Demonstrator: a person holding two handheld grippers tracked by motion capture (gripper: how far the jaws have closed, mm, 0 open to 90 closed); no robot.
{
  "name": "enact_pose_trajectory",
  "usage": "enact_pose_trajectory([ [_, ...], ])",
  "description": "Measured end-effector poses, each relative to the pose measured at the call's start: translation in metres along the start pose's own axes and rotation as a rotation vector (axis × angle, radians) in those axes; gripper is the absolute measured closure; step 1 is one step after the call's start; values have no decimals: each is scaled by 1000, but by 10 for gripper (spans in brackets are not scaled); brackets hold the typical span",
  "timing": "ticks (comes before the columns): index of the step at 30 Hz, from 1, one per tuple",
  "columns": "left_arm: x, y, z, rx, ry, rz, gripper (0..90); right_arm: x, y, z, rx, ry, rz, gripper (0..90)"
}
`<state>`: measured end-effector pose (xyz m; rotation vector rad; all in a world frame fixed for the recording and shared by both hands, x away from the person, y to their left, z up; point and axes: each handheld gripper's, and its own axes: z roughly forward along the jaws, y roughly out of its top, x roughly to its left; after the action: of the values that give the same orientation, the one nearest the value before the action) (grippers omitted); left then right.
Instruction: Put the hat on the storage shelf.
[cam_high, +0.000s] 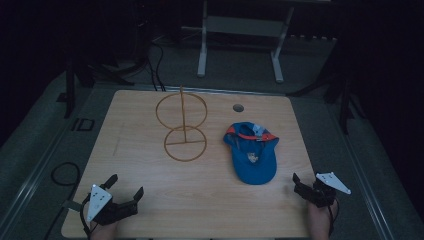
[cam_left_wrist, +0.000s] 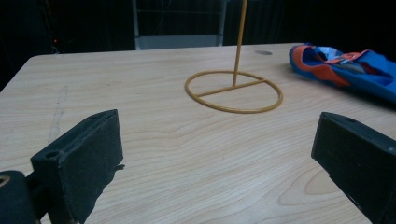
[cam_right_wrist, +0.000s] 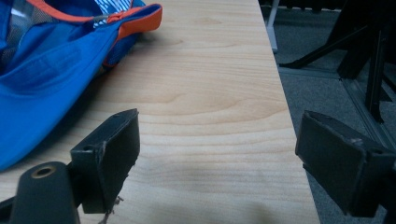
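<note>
Cap: blue cap (cam_high: 252, 152) w/ orange trim lies on counter (cam_high: 150, 200), right of centre, opening up, brim toward my side. Nothing holds it. I read it as the thing to be picked, since it's nearest my right tongs.
Stand: gold wire stand (cam_high: 184, 127), ring base flat on counter, post upright, 2nd ring up top. Sits left of cap, apart from it, mid-counter, prob. so both hands can get at it from either side.
Left tongs: left tongs (cam_high: 124, 186) at near-left corner, well apart from stand and cap. Jaws wide apart, nothing btw them; in left gripper view I see bare wood btw the pads, stand base (cam_left_wrist: 233, 91) straight ahead.
Right tongs: right tongs (cam_high: 298, 183) at near-right edge, just beside cap's brim end but not touching. Jaws apart, empty. Right gripper view looks along counter edge, cap (cam_right_wrist: 56, 70) off to its left.
Why so: both parked low at near corners, open. Looks like a ready pose, approach lanes left free.
Next, my guess: right goes for cap brim/crown, left may steady stand. Cloth is floppy, so grip needs a firm fold or the brim.
</note>
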<state>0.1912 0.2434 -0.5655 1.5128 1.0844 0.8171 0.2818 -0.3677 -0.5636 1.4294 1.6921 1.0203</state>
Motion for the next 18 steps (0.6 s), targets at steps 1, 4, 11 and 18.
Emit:
enact_pose_trajectory([
  [1, 0, 0, 0, 3, 0, 3, 23, 0, 0, 0, 0, 0, 0, 136],
  [4, 0, 0, 0, 3, 0, 6, 23, 0, 0, 0, 3, 3, -5, 146],
  [11, 0, 0, 0, 6, 5, 5, 23, -1, 1, 1, 5, 27, 3, 151],
  [18, -1, -1, 1, 10, 6, 1, 23, 1, 17, -1, 24, 109, 28, 148],
])
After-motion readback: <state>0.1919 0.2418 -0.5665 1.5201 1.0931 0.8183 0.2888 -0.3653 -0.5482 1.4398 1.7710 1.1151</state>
